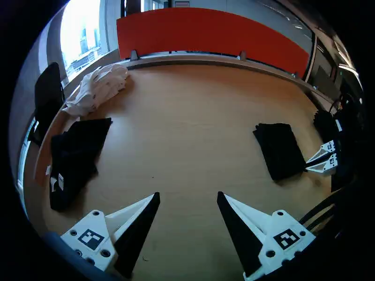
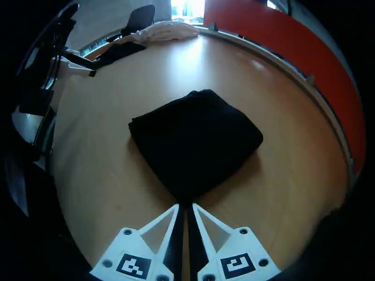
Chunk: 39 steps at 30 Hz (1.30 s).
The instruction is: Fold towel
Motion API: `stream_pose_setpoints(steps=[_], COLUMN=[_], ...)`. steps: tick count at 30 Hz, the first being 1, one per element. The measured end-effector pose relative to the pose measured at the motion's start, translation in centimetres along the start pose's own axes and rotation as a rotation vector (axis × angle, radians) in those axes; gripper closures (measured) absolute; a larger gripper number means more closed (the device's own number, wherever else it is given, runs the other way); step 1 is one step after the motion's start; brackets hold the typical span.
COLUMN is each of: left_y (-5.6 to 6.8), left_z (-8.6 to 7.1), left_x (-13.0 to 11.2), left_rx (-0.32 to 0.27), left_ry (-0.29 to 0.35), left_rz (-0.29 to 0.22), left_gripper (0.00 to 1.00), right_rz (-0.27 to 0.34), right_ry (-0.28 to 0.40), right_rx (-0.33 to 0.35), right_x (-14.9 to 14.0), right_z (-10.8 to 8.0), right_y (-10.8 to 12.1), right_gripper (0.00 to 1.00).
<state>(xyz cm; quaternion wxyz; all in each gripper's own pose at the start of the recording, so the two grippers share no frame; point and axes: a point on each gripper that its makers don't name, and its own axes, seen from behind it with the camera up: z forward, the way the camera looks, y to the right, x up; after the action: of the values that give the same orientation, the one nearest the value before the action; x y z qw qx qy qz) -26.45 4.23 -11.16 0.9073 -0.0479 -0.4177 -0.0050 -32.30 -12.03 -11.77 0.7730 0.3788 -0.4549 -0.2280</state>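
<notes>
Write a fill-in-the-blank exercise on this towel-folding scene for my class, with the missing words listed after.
The folded towel on the wooden table is ____ in colour.
The left tongs stand ____ over the table.
The right tongs are ____, their tips at the towel's near corner.
The crumpled cloth heap at the table's far end is ____.
Missing words: black; open; shut; white.
</notes>
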Motion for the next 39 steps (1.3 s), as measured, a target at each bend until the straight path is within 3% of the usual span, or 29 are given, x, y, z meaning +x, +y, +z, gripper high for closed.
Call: stream_pose_setpoints(steps=[11, 20, 39], left_y=[-0.2, -0.1, 0.0], left_z=[0.1, 0.3, 0.3], left_x=[-0.1, -0.2, 0.3], left_rx=[0.002, -0.001, -0.010], left_ry=[0.001, 0.005, 0.019], left_rz=[-0.001, -0.002, 0.005], left_gripper=[0.10, 0.10, 0.10], right_rz=[0.000, -0.023, -0.157], right_ry=[0.015, 0.052, 0.253], right_rx=[-0.006, -0.019, -0.097], right_x=[0.7, 3.0, 15.0], right_z=[-0.7, -2.1, -7.7], right_y=[0.0, 0.3, 3.1], right_gripper=[0.96, 0.96, 0.96])
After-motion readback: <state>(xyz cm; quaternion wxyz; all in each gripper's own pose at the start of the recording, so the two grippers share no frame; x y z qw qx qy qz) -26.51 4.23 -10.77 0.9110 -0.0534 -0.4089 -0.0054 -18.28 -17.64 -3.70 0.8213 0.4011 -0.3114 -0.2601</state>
